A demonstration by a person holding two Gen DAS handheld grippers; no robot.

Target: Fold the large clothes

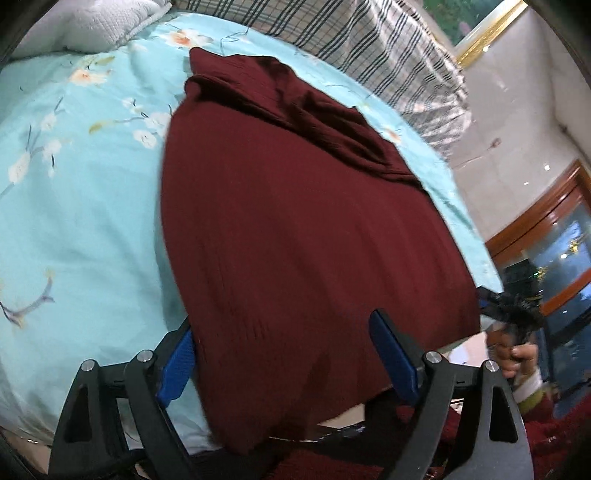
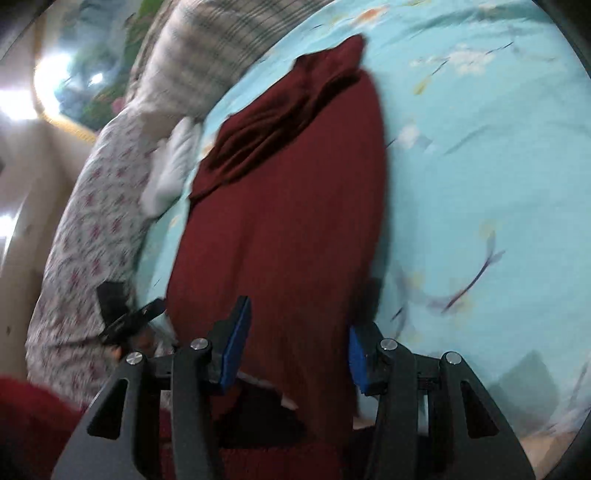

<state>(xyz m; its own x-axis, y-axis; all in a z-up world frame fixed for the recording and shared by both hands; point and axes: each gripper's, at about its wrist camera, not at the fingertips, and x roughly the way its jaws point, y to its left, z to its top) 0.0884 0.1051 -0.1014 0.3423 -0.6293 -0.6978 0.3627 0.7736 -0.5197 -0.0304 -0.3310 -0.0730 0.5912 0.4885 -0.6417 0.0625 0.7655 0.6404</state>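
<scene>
A large dark red knit garment [image 1: 295, 221] lies lengthwise on the light blue floral bedsheet [image 1: 81, 206]; its near hem hangs over the bed's front edge. Its far end is bunched in folds. My left gripper [image 1: 284, 354] is open, its blue pads either side of the near hem, not closed on it. In the right wrist view the same garment [image 2: 288, 221] runs away from my right gripper [image 2: 295, 347], which is open with the hem between its blue pads. The right gripper also shows in the left wrist view [image 1: 517, 314] at the garment's right corner.
A striped plaid quilt [image 1: 388, 48] lies along the far side of the bed, with a white pillow [image 1: 107, 22] at the far left. A floral quilt [image 2: 92, 236] and white cloth [image 2: 170, 166] lie left of the garment. The bed edge drops to a tiled floor [image 1: 517, 129].
</scene>
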